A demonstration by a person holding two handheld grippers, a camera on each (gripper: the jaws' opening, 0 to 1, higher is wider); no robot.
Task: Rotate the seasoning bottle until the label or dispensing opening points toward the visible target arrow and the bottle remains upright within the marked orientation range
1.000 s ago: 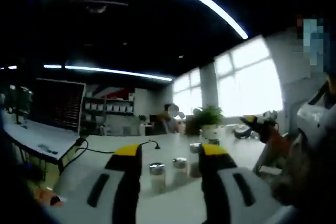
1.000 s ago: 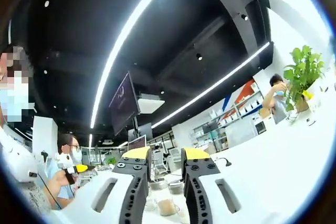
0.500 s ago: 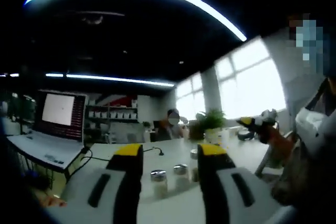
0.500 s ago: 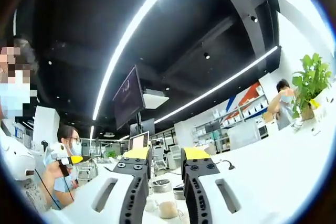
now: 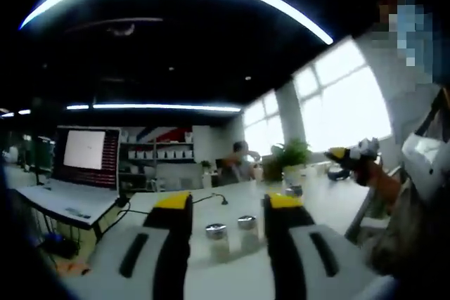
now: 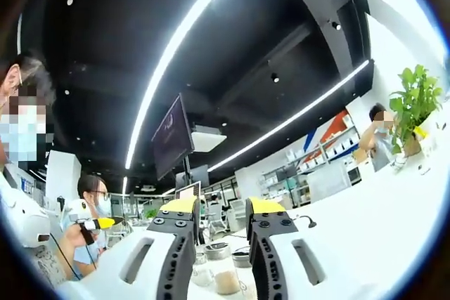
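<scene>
Since earlier, bottles [image 5: 216,239] look nearer my left hand-held gripper [image 5: 221,210]; both it and the right hand-held gripper [image 6: 221,212] gape empty, framing bottles on the worktop [image 5: 232,272] before grasping

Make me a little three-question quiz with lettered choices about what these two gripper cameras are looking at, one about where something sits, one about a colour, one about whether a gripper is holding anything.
1. In the left gripper view, where do the seasoning bottles stand?
A. On the white table, seen between the jaws
B. On the laptop
C. On a shelf by the window

2. What colour are the tips of the left gripper?
A. Red
B. Yellow
C. Green

3. What is the state of the right gripper?
A. Shut on a bottle
B. Shut on a plant pot
C. Open, holding nothing

Answers:
1. A, the bottles rest on the white table in the gap between the jaws.
2. B, both jaw ends carry yellow caps.
3. C, the jaws stand apart and the bottle between them sits untouched on the table.
</scene>
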